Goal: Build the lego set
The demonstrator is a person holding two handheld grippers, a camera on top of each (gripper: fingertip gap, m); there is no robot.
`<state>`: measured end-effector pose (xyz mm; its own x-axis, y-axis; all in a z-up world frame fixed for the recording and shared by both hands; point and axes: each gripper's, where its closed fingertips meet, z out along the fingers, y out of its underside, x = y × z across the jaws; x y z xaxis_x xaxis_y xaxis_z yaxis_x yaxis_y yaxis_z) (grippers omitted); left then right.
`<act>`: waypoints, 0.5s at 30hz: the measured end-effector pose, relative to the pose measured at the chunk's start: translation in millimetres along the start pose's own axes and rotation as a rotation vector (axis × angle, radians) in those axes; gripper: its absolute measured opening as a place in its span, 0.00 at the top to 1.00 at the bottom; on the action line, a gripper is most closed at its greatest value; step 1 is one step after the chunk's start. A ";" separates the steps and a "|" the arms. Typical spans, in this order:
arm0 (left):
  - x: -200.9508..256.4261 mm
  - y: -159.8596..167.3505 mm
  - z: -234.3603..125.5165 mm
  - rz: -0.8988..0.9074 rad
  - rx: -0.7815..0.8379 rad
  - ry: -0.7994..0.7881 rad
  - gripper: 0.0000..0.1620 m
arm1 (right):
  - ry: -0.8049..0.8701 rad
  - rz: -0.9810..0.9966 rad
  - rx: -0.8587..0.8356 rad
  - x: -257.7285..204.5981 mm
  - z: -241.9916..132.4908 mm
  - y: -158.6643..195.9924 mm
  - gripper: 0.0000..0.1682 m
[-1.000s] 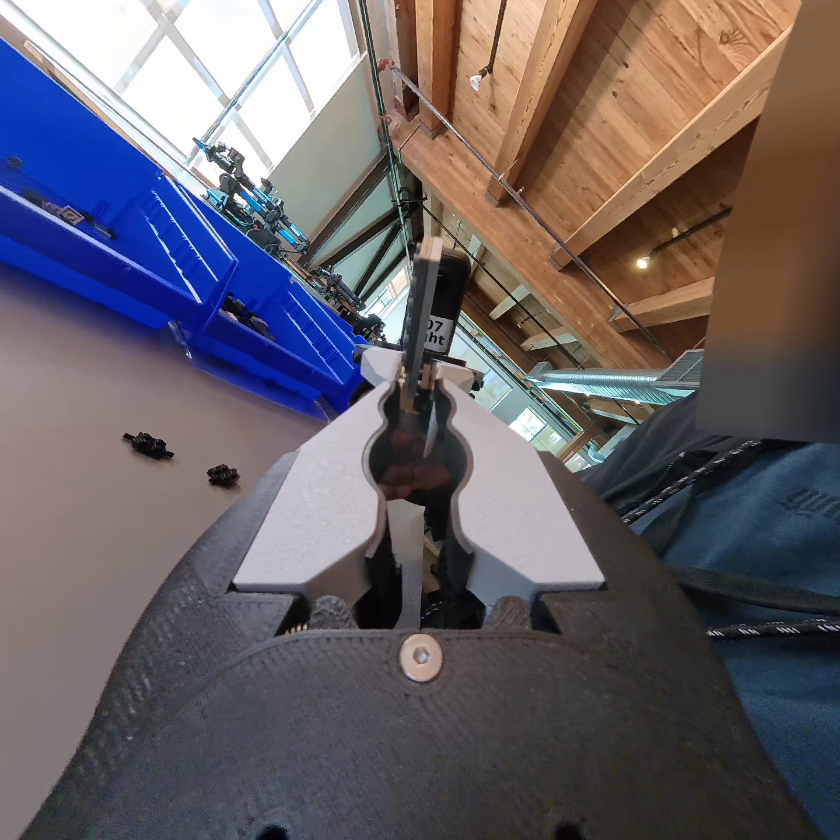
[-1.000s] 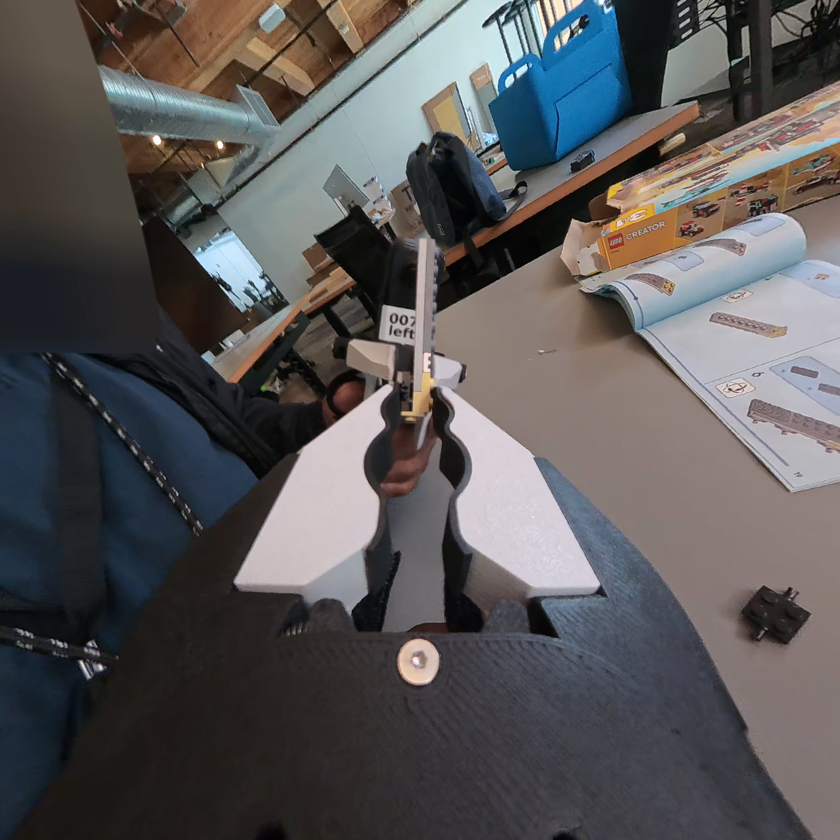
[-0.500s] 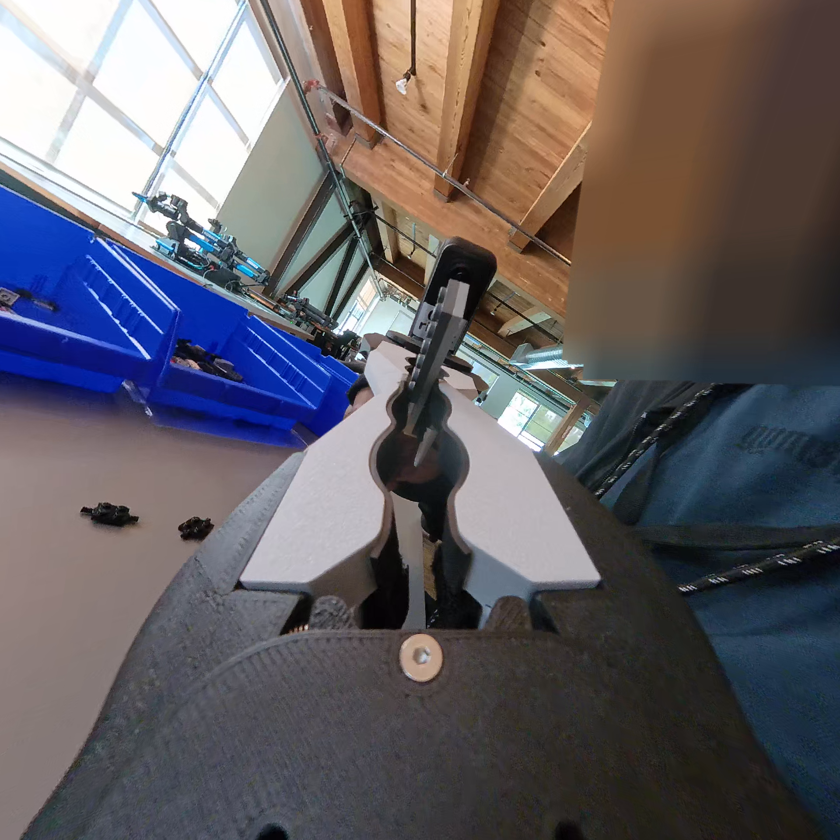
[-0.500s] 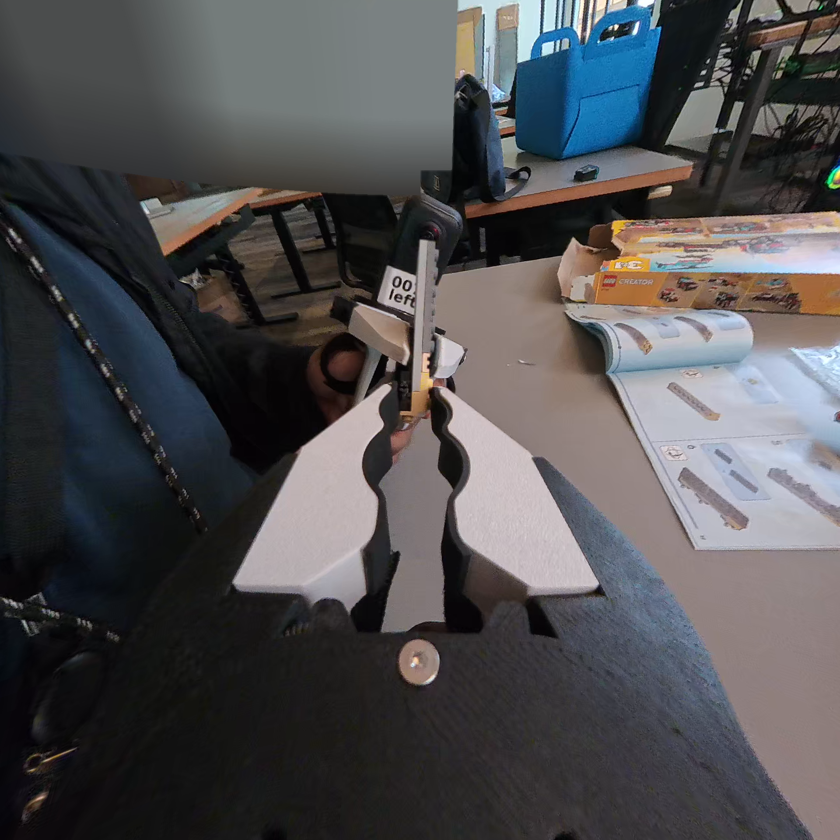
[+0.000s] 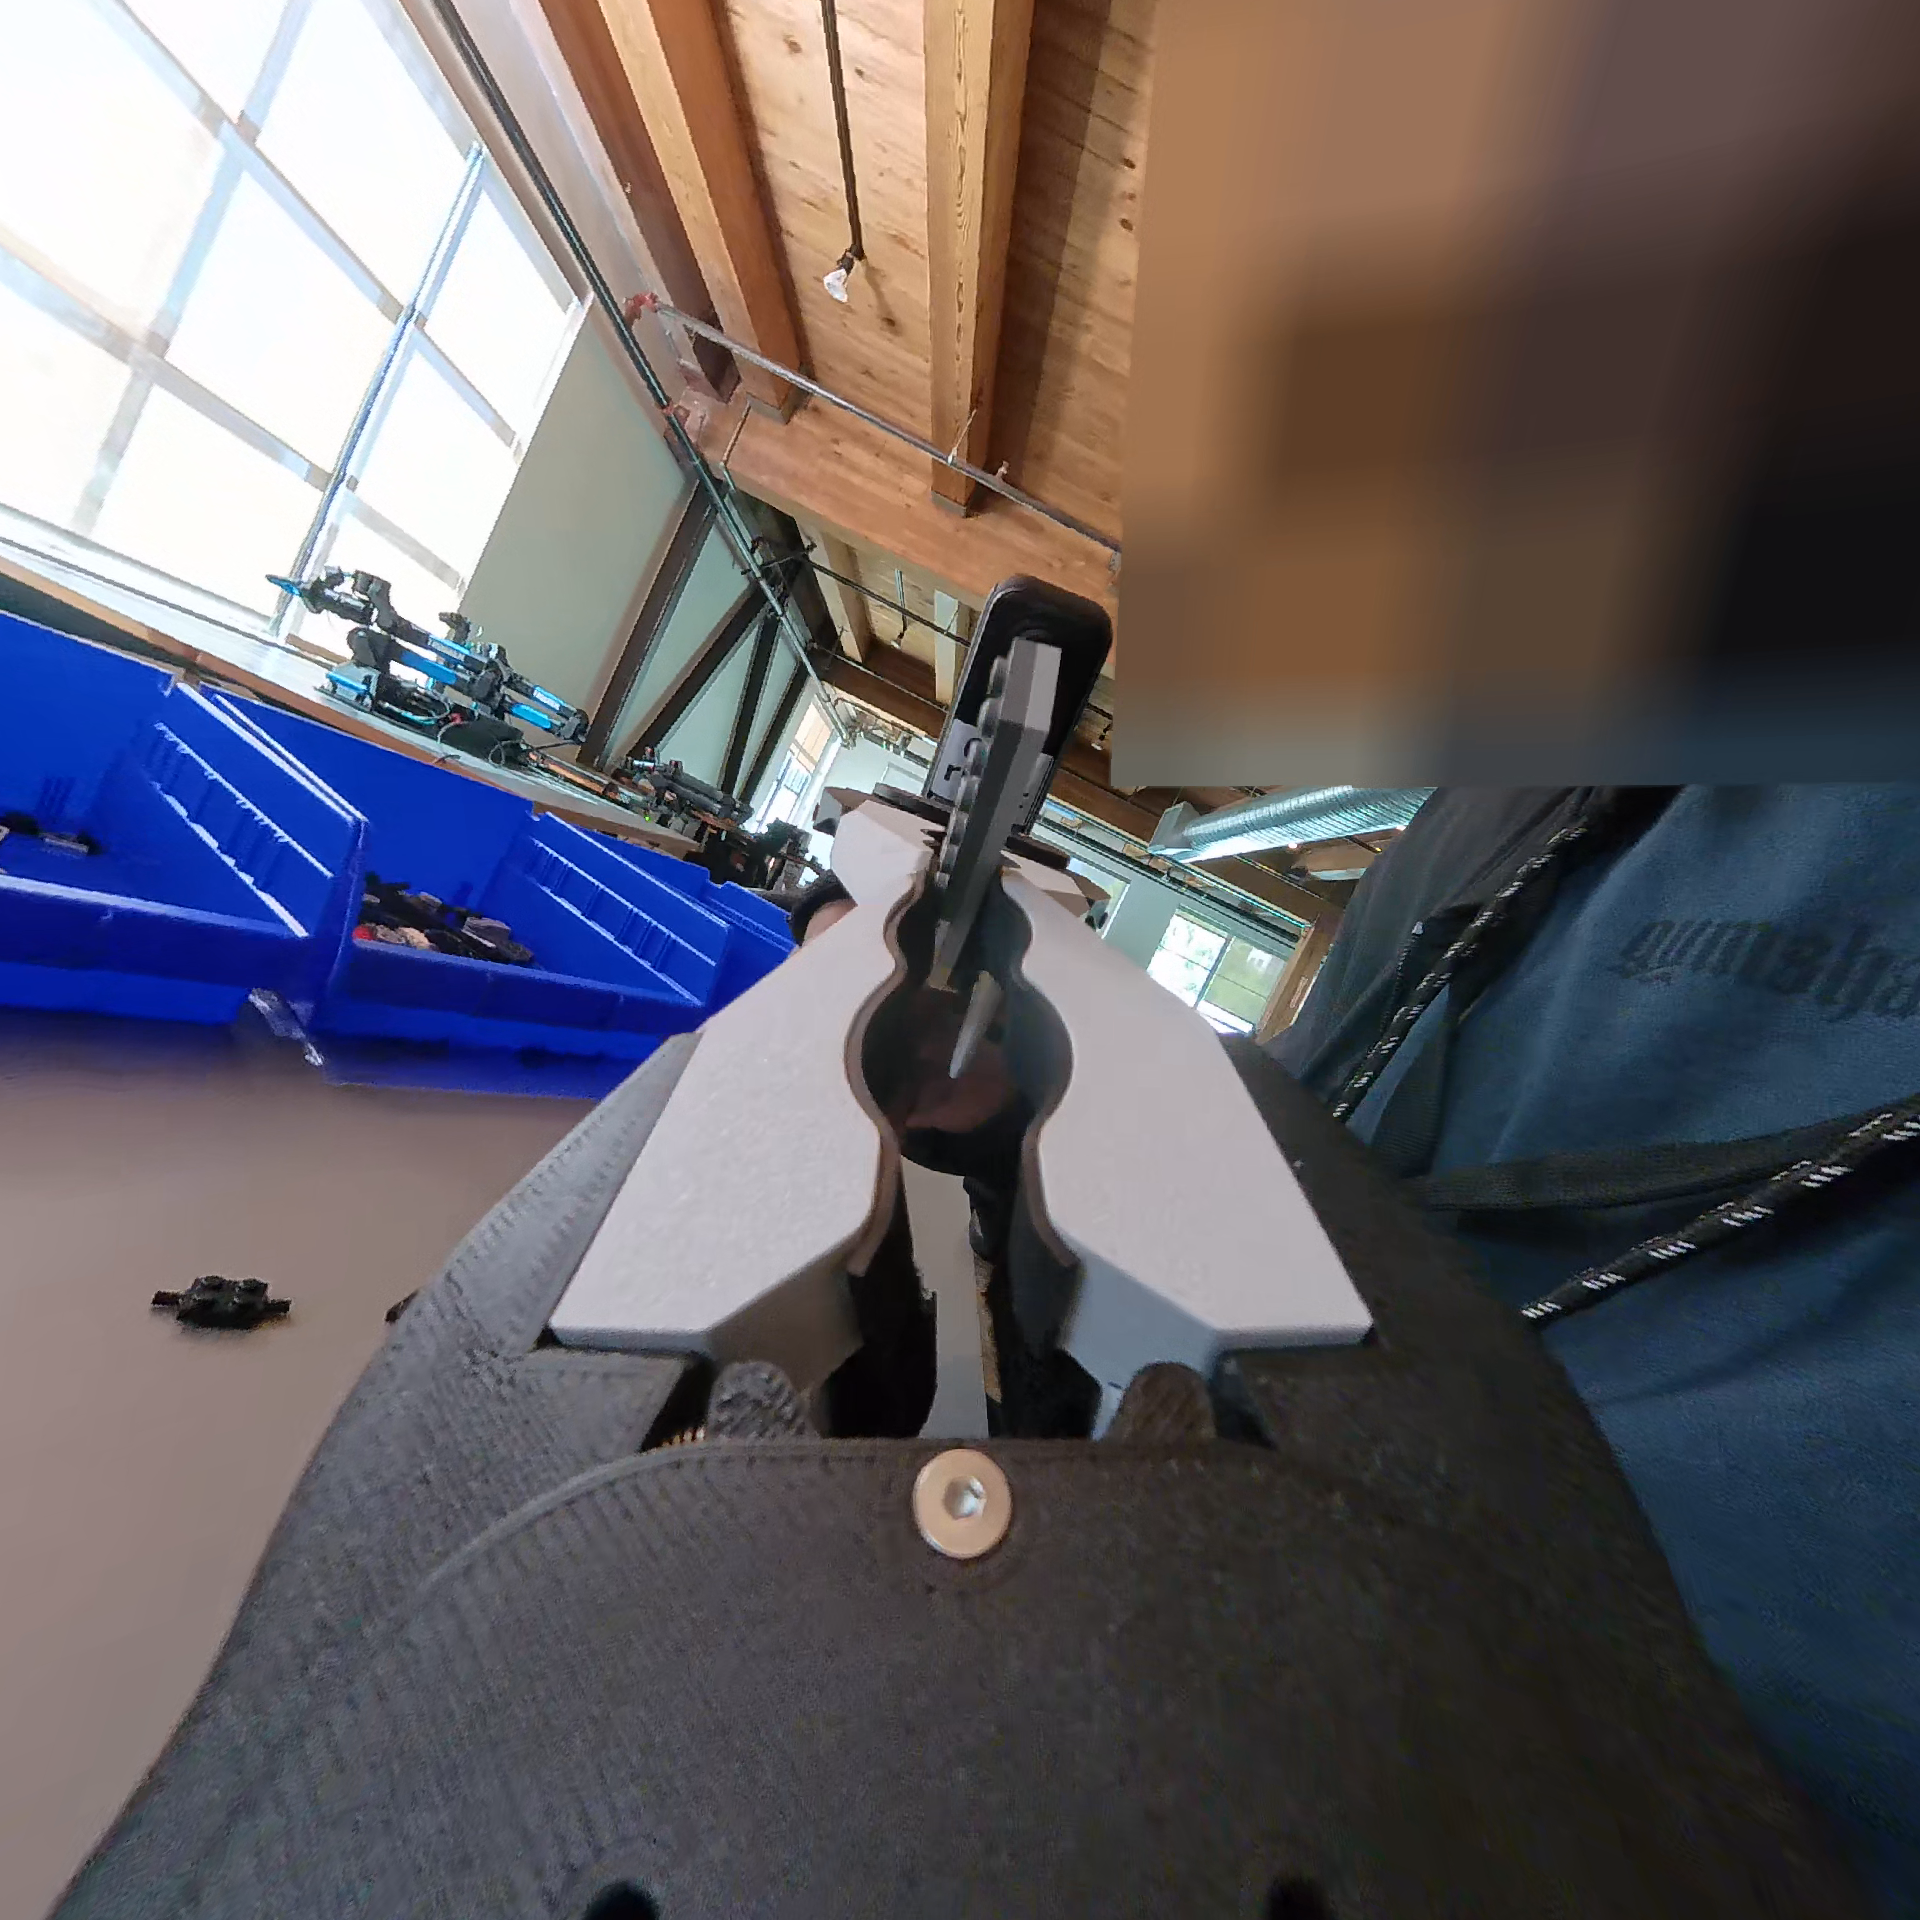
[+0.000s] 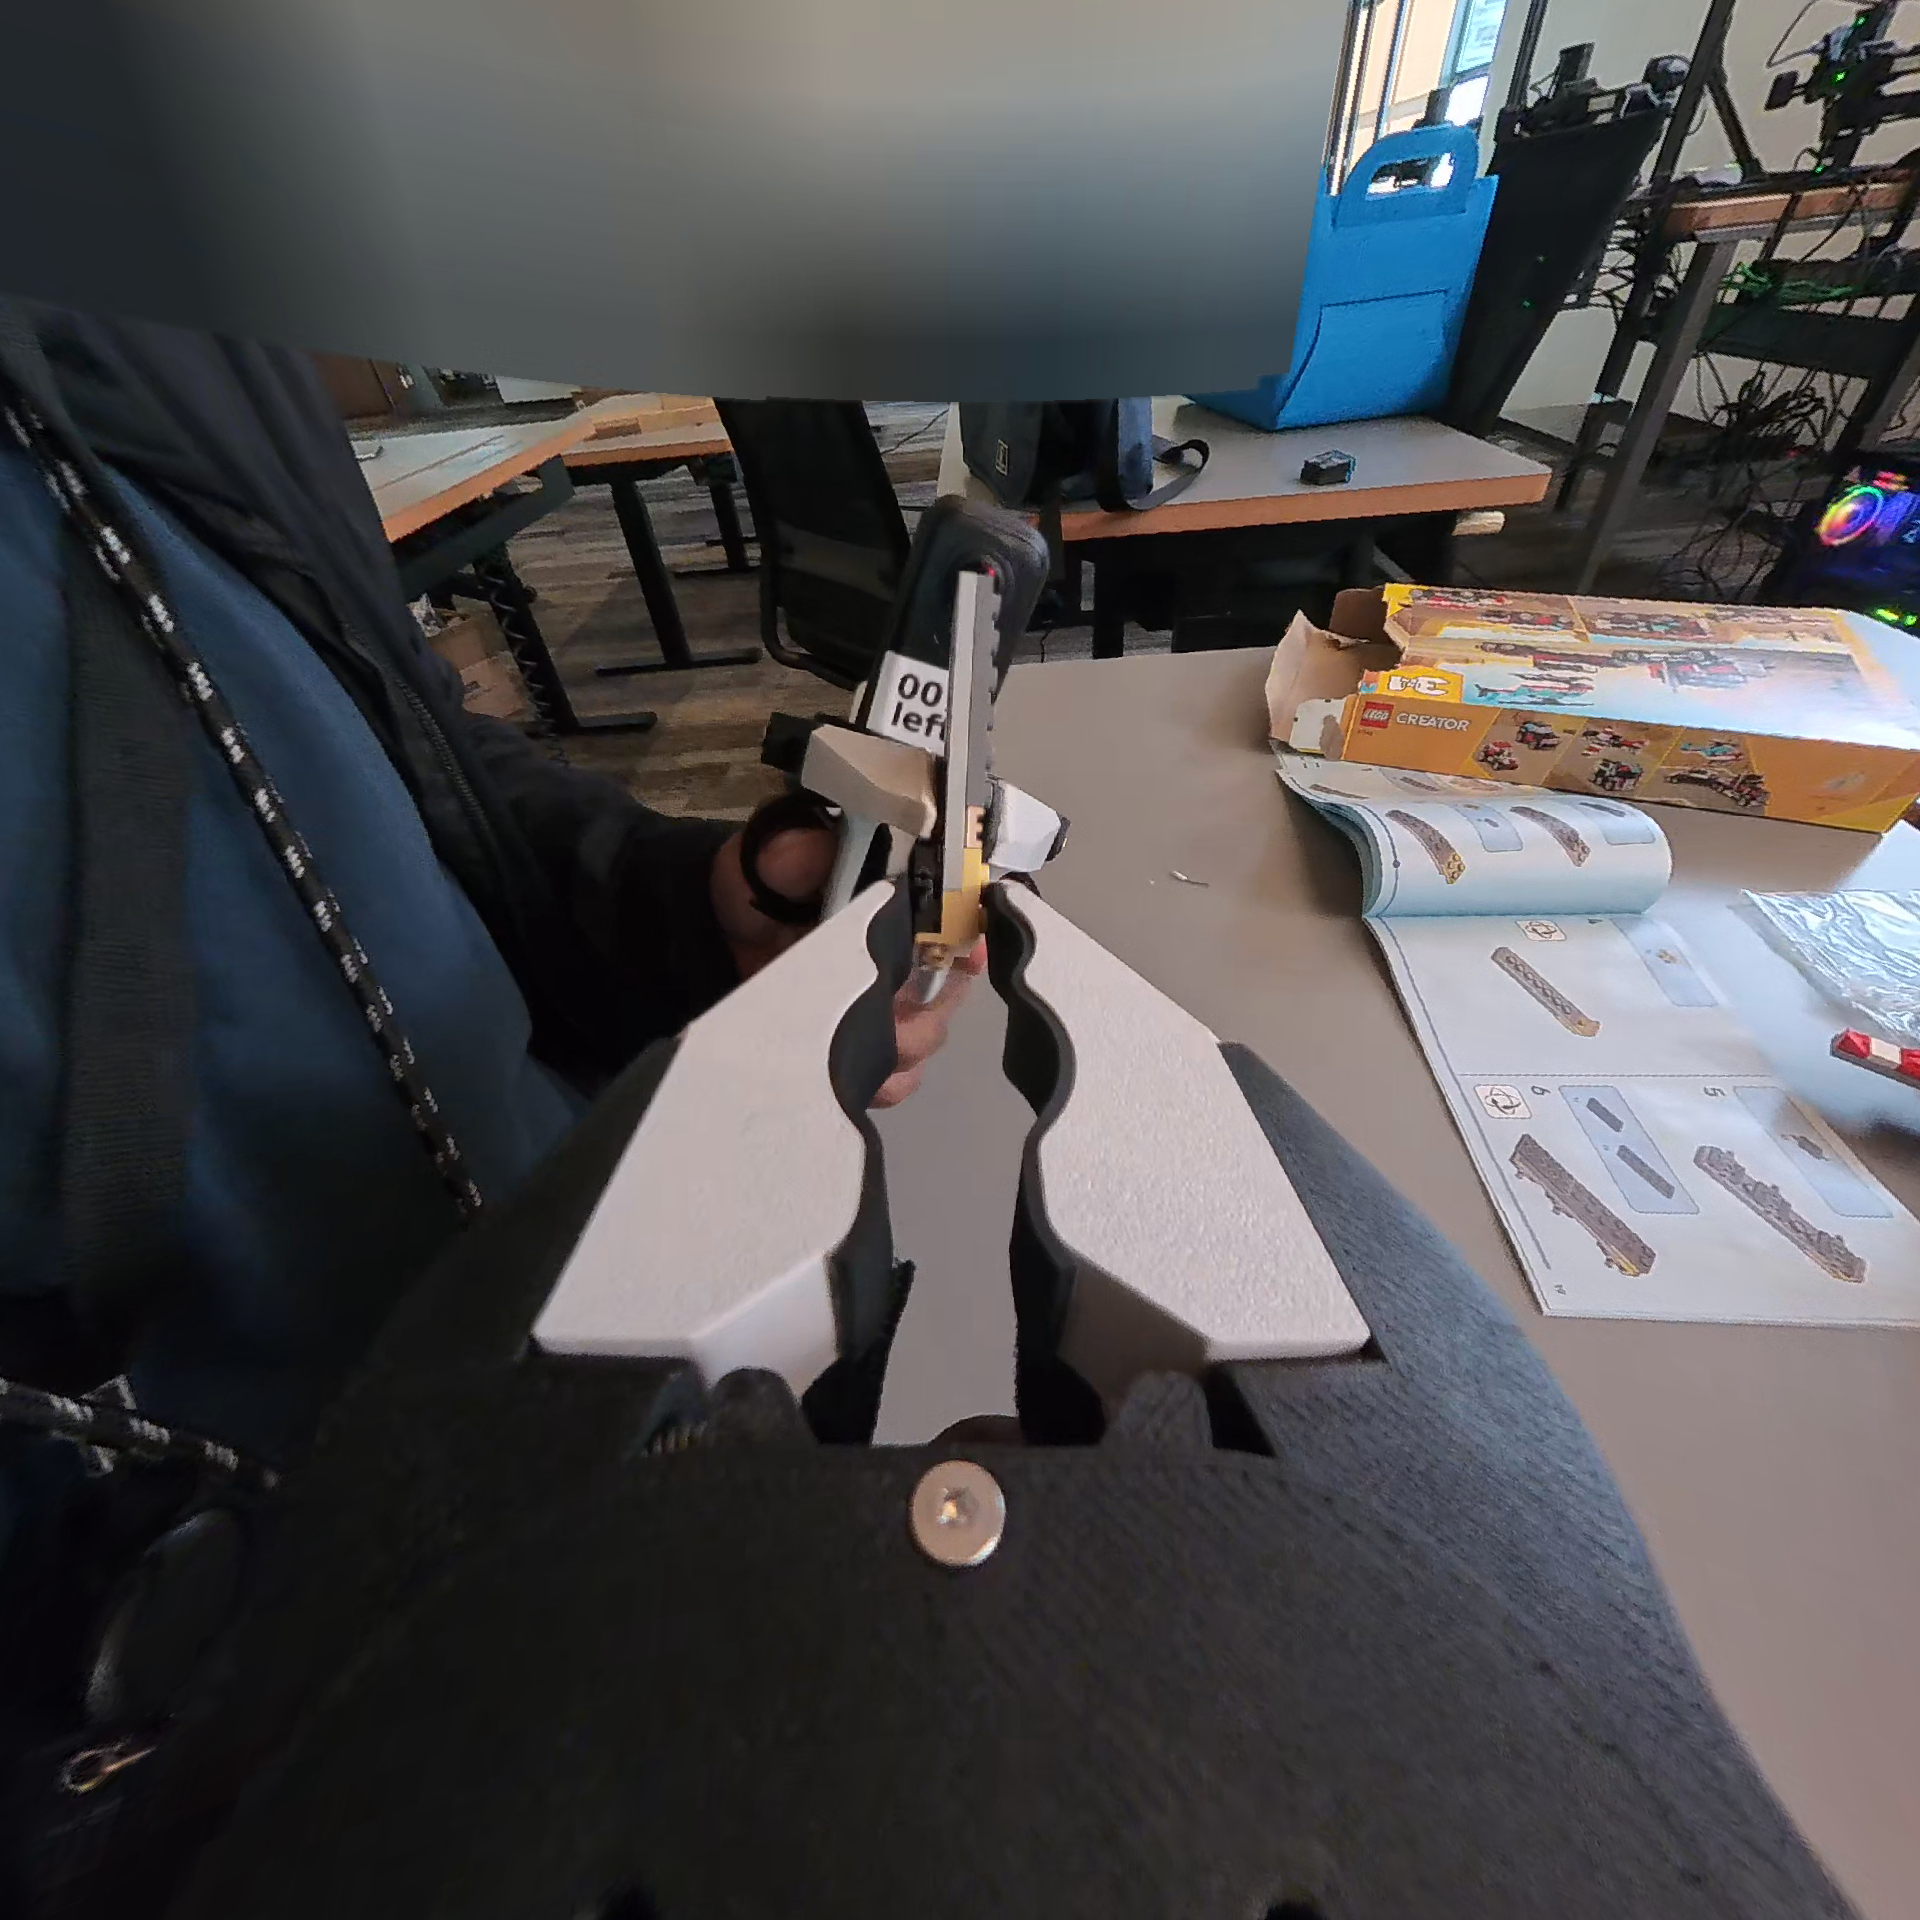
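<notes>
Both grippers pinching one grey lego plate, held up off the bench

Left to right: blue bins (image 5: pixel 436 904) sit along the bench's (image 5: pixel 208 1164) far edge, a small black piece (image 5: pixel 220 1301) lies alone on open surface. The left gripper (image 5: pixel 961 940) is clamped on the lego plate (image 5: pixel 992 790), which stands nearly upright; the right gripper (image 6: pixel 951 904) pinches its yellow end, I think, though that bit's cramped. Further right, the open booklet (image 6: pixel 1621 1091) and box (image 6: pixel 1621 707) lie well apart from the grippers.
</notes>
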<state>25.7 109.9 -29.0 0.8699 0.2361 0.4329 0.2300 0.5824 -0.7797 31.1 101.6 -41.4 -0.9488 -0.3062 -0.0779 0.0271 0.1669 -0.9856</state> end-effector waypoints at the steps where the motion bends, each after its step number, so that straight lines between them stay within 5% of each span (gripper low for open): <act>1: 0.9 -0.7 0.1 0.008 0.006 0.002 0.95 | 0.001 0.001 0.003 -0.6 0.0 -1.0 0.92; 15: 10.0 -0.1 1.9 0.064 0.009 0.037 0.95 | 0.007 -0.059 -0.004 -7.2 -2.2 -4.5 0.92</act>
<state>33.6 113.8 -23.7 0.8982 0.2442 0.3656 0.1697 0.5744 -0.8008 37.2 105.1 -36.1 -0.9508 -0.3093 -0.0192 -0.0296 0.1523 -0.9879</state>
